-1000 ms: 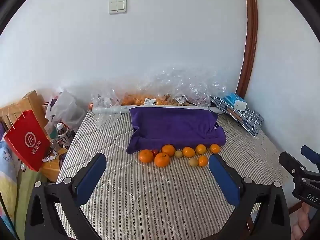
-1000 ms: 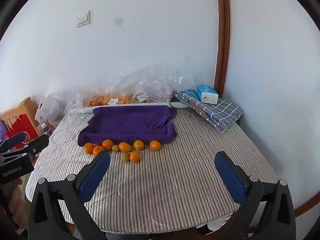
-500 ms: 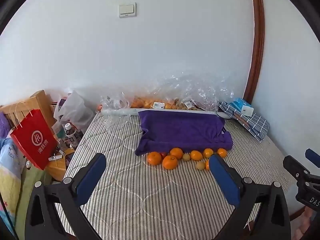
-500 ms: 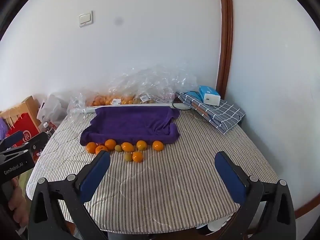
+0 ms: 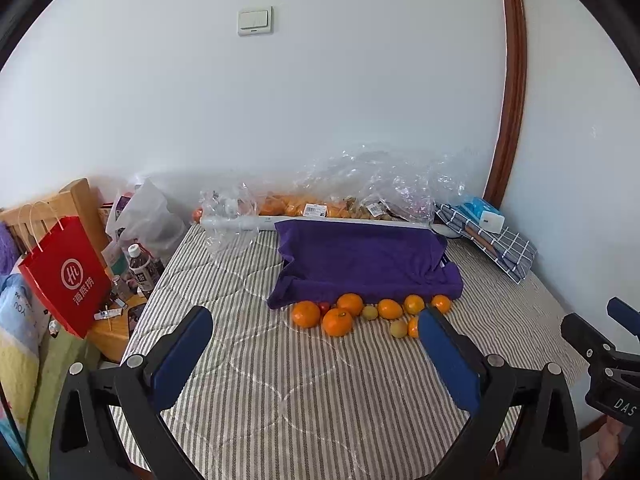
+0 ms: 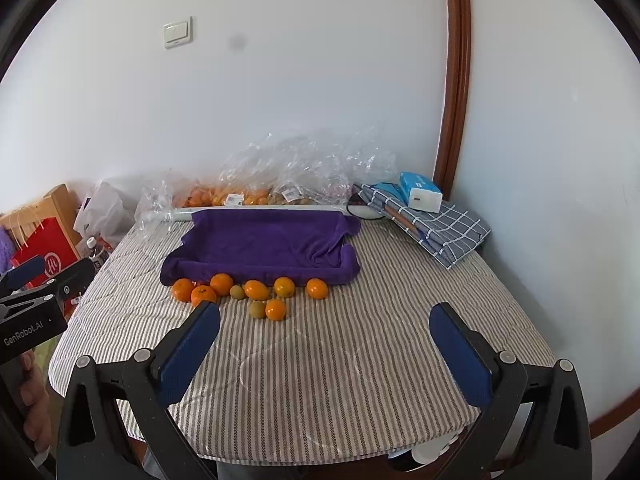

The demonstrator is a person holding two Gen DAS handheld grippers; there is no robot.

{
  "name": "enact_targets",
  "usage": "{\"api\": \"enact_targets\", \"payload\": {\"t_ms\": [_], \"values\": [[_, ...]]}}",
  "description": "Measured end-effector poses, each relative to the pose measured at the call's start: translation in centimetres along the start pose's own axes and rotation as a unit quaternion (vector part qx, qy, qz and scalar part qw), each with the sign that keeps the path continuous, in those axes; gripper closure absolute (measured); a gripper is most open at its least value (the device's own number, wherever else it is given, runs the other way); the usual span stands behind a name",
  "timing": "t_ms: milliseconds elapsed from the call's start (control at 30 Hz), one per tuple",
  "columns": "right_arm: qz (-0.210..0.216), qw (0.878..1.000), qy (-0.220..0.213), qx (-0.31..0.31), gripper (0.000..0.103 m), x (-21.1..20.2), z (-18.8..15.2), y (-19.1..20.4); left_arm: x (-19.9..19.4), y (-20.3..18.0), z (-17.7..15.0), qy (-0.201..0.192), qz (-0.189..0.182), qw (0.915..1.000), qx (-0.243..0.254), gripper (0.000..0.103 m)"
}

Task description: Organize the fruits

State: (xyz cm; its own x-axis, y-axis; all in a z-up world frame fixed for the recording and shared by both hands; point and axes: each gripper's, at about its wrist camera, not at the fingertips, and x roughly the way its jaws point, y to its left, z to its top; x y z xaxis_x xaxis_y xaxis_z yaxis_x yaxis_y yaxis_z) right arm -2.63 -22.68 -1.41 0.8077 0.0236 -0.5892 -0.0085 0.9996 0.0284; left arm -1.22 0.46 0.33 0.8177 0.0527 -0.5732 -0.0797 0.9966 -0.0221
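Observation:
Several oranges and small greenish fruits lie in a loose row on the striped table cover. Just behind them lies a purple towel-lined tray. My left gripper is open and empty, well short of the fruit. My right gripper is open and empty, also short of the fruit. Each gripper shows at the edge of the other's view.
Clear plastic bags with more fruit line the wall behind the tray. A checked cloth with a blue tissue pack lies at the back right. A red paper bag and bottles stand off the table's left edge.
The left wrist view has swung left, so the fruit and tray sit further right in it. The right wrist view has shifted slightly. Both grippers stay open.

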Motion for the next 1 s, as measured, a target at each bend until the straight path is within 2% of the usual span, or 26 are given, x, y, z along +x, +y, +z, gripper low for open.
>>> {"api": "enact_targets", "payload": {"t_ms": [233, 1000], "values": [[0.0, 1.0, 0.001, 0.006, 0.0, 0.01, -0.32, -0.44, -0.44, -0.21, -0.17, -0.005, -0.016, 0.9998, -0.008, 0.0], [-0.001, 1.0, 0.001, 0.006, 0.0, -0.17, -0.74, -0.83, -0.76, -0.1, -0.4, -0.001, -0.021, 0.9998, -0.007, 0.0]]}}
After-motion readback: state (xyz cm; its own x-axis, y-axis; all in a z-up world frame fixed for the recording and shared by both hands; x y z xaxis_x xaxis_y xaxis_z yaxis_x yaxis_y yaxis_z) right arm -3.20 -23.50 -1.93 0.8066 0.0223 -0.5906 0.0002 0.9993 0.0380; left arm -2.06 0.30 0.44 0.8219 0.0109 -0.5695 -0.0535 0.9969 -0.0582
